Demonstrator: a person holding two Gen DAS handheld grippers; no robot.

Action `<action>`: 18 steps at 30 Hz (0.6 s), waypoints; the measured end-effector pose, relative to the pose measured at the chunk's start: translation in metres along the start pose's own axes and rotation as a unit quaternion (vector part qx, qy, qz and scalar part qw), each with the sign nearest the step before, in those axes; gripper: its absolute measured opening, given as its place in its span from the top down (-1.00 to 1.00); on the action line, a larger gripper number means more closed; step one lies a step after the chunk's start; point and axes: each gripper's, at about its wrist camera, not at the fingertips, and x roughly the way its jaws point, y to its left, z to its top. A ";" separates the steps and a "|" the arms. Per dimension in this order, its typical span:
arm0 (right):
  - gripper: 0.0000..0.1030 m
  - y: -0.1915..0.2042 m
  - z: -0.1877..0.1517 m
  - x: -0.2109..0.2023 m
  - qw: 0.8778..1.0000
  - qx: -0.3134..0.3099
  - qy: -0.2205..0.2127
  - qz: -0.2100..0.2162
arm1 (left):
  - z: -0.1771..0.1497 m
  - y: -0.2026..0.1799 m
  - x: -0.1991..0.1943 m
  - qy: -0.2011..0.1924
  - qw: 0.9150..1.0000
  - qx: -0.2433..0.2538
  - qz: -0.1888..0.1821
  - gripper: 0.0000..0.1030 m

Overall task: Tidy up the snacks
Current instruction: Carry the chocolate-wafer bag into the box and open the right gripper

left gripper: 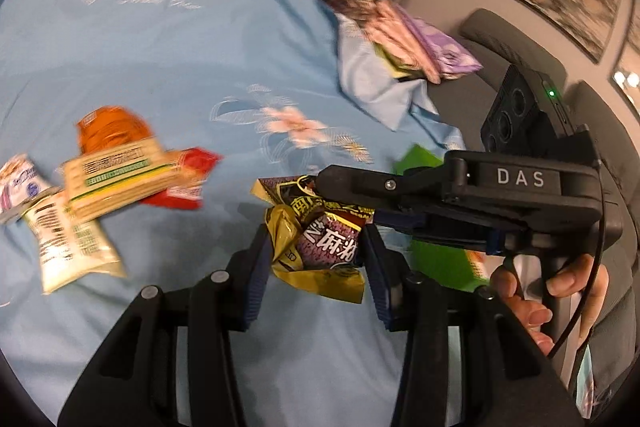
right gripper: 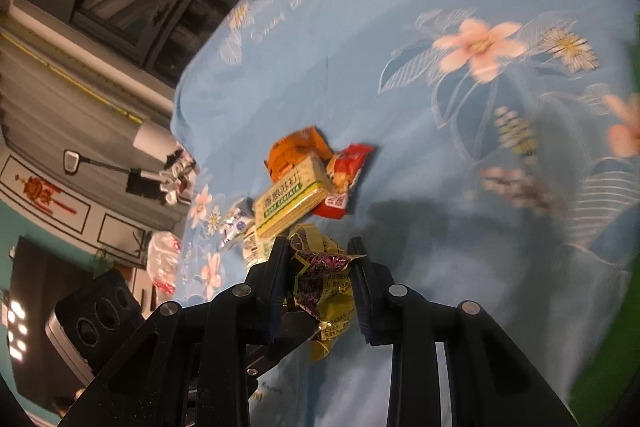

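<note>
Both views show a gold-and-purple snack packet (left gripper: 320, 239) caught between two tools at once. In the left wrist view it sits at lower centre, crumpled, with the left hand-held gripper (left gripper: 316, 259) pressing its blue-padded fingers (left gripper: 258, 267) against the packet's two sides. The right hand-held gripper (left gripper: 340, 187) reaches in from the right of the frame, its black tip on the packet's upper edge, with a bare hand (left gripper: 552, 291) around its handle at lower right.

In the right wrist view the same packet (right gripper: 324, 279) fills the gap between the right hand-held gripper (right gripper: 318, 267) fingers at lower centre, and these pinch it from both sides.

The surface under everything is a light blue floral cloth (left gripper: 180, 67). At the left of the left wrist view a loose pile lies on it: a cream cracker box (left gripper: 120, 179) over an orange packet (left gripper: 112, 127) and a red packet (left gripper: 188, 179), with a pale yellow pouch (left gripper: 68, 247) and a white-and-blue sachet (left gripper: 20, 183) beside them. A stack of pink and purple packets (left gripper: 412, 39) rests on a fold of cloth at upper right, well apart from the pile. A green sheet (left gripper: 440, 259) shows behind the right tool.
</note>
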 end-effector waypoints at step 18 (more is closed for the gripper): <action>0.38 -0.096 -0.034 -0.158 0.990 0.083 -0.102 -0.057 | -0.016 -0.157 0.067 0.067 0.992 0.072 -0.079 0.14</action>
